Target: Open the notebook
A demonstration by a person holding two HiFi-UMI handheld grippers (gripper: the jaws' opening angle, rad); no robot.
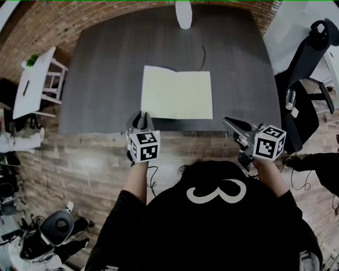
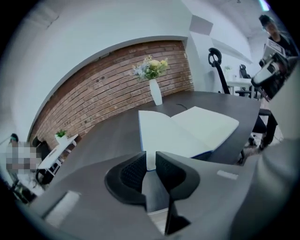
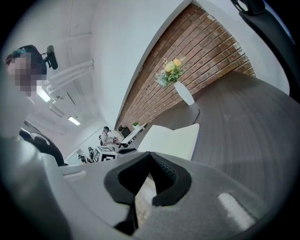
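My head camera looks steeply down over the dark table (image 1: 106,79); the 2 gripper cameras sit low by its near edge, left and right, facing across it toward the brick wall (image 2: 117,84). All 3 views share the open notebook (image 1: 176,92) and white vase (image 1: 183,15)

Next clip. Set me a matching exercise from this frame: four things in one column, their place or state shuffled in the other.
Things
1. notebook
2. vase
3. left gripper
4. right gripper

Places and states
A. jaws shut, nothing in them
B. lies open on the table
C. stands at the table's far edge
D. jaws slightly apart

Pairs: 1-B; 2-C; 3-D; 4-A
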